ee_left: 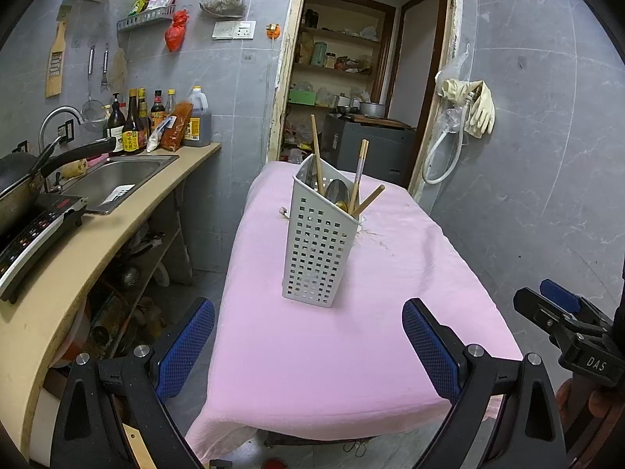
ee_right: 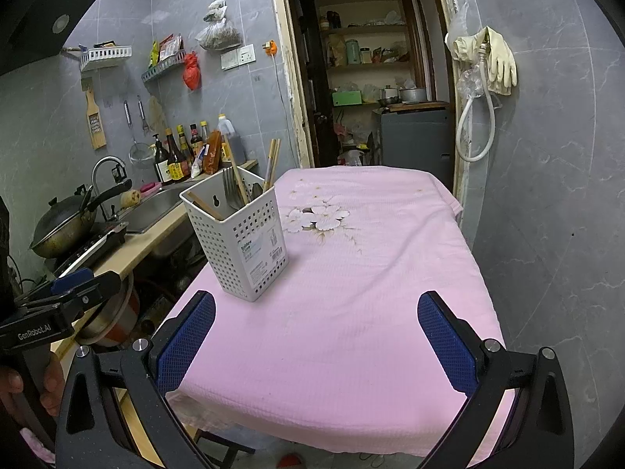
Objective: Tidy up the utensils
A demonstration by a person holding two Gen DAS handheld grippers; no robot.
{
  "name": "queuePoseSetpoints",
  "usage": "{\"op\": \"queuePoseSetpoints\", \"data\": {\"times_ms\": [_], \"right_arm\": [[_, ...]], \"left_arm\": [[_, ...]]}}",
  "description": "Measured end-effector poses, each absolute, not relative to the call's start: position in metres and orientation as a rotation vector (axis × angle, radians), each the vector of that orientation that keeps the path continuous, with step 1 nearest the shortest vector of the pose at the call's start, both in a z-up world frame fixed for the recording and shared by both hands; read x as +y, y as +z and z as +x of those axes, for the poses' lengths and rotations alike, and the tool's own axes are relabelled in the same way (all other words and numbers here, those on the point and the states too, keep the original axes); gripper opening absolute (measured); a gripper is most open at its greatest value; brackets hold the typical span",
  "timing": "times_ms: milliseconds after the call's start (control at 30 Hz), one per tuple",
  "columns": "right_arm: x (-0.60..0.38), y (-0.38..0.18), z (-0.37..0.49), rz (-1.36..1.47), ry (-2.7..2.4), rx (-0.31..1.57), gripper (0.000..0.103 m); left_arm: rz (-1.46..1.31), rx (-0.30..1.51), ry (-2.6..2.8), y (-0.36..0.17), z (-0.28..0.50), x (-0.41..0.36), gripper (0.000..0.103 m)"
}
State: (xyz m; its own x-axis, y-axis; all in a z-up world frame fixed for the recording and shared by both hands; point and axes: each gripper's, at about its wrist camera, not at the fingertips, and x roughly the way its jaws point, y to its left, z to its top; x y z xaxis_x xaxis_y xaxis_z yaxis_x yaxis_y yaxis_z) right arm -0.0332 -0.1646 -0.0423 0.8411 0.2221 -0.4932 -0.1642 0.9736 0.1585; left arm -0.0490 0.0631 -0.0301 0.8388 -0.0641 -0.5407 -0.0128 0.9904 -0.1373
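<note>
At the far left, a wok is sitting on a cooktop at the near end of the kitchen counter. Beyond it a sink is lying sunk in the counter, and bottles are standing in a row behind the sink against the tiled wall.

The left gripper is hovering with its jaws spread wide and nothing between them, its blue pads framing the near end of the bench, which is wearing a pink cloth. The holder, a white perforated box, is standing upright on the cloth toward the middle of the bench, ahead of this gripper and apart from it. Chopsticks and a spoon are sticking up out of its top, the chopsticks leaning at different angles. In the right wrist view the holder is sitting toward the bench's left edge, beside a flower print on the cloth.

The right gripper is likewise hanging wide open and empty over the near right part of the bench, well apart from the holder.

Behind the bench an open doorway is showing shelves in the next room. To its right, gloves and a hose are hanging on the wall.
</note>
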Motion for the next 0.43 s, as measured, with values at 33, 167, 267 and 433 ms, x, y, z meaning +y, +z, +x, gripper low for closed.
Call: {"op": "queuePoseSetpoints", "data": {"times_ms": [33, 167, 267, 433], "right_arm": [[-0.165, -0.043, -0.032, 0.112, 0.205, 0.535, 0.102], [-0.165, -0.043, -0.031, 0.112, 0.206, 0.537, 0.102], [-0.166, -0.046, -0.027, 0.111, 0.209, 0.541, 0.102], [-0.168, -0.050, -0.018, 0.114, 0.212, 0.552, 0.102]], "left_arm": [[-0.137, 0.576, -0.026, -0.031, -0.049, 0.063, 0.097], [-0.138, 0.577, -0.026, -0.031, -0.048, 0.063, 0.097], [-0.137, 0.577, -0.027, -0.031, -0.047, 0.063, 0.097], [-0.137, 0.585, -0.022, -0.034, -0.043, 0.062, 0.097]]}}
